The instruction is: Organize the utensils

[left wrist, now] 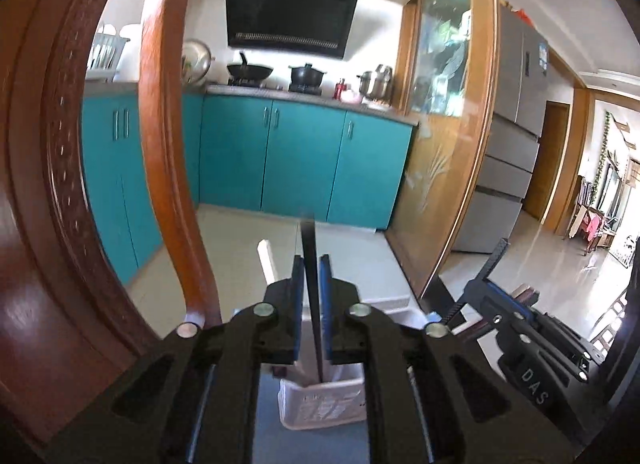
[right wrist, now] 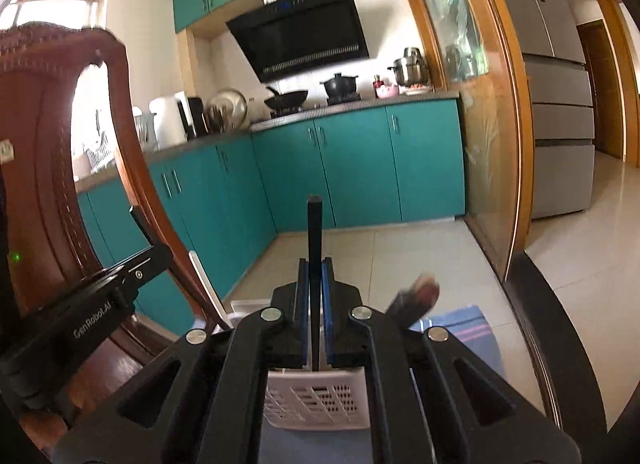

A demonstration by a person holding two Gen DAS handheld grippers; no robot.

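In the left wrist view my left gripper [left wrist: 312,264] has a thin dark chopstick [left wrist: 310,240] standing between its blue pads. The stick leans and slivers of light show beside it, so the pads do not press on it. Its lower end reaches into a white slotted basket [left wrist: 320,404] just below. My right gripper [right wrist: 315,264] is shut on a second dark chopstick [right wrist: 315,223], held upright over the same basket [right wrist: 316,396]. A white handle [right wrist: 204,284] and a blurred brown handle [right wrist: 416,296] stick up from the basket.
A carved wooden chair back [left wrist: 40,183] stands close on the left. The basket rests on a blue cloth [right wrist: 468,324] on a dark round table [right wrist: 560,324]. Beyond are teal cabinets [left wrist: 300,159], a glass sliding door [left wrist: 440,103] and a grey fridge [right wrist: 560,103].
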